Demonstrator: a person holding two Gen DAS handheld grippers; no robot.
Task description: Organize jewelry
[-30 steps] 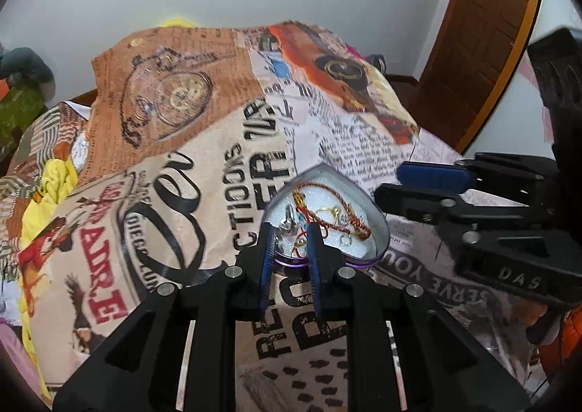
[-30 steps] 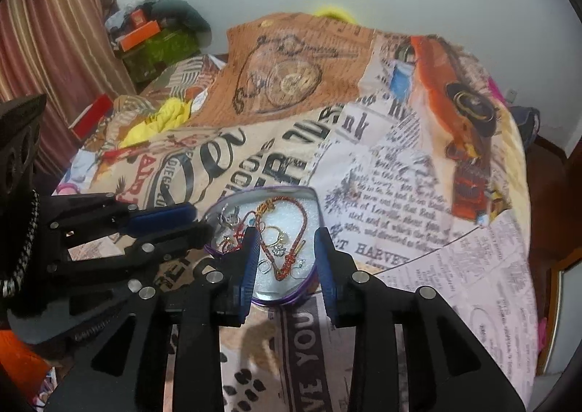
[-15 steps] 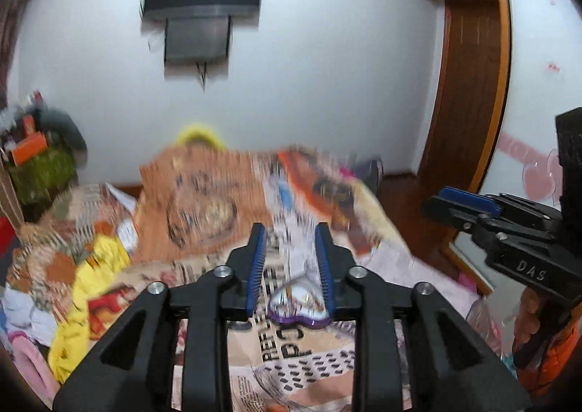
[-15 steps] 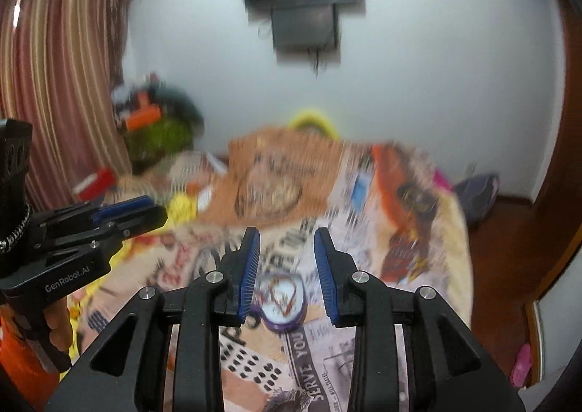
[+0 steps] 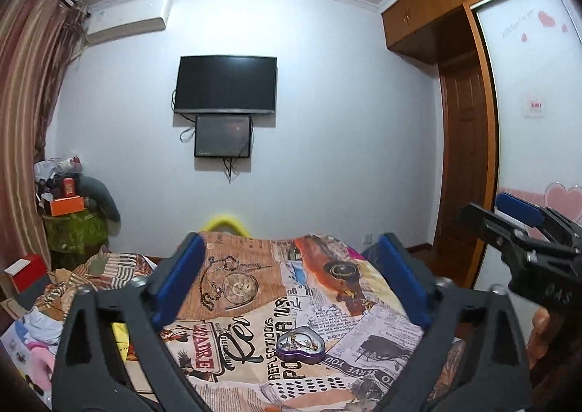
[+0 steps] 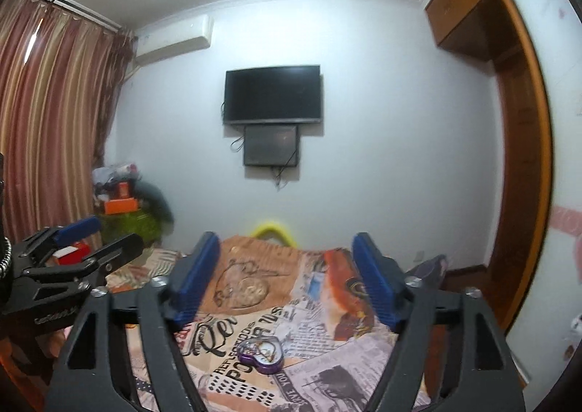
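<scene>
I have both grippers held level above the bed (image 5: 254, 306), looking across the room at the far wall. The left gripper (image 5: 291, 284) is opening its jaws, already spread wide with nothing between them; the right gripper (image 6: 287, 279) is opening too, and it is just as empty. The heart-shaped tin (image 5: 300, 344) sits low on the printed bedspread, near the foot end and well below both sets of fingers, with a tangle of chains and small pieces (image 5: 299, 341) lying inside it. I see no jewelry left loose on the bedspread from here, so I judge the sorting is at or near its end, with both grippers clear of the tin. If anything remains, I would need to tip a gripper down toward the tin again and line it up before closing.
</scene>
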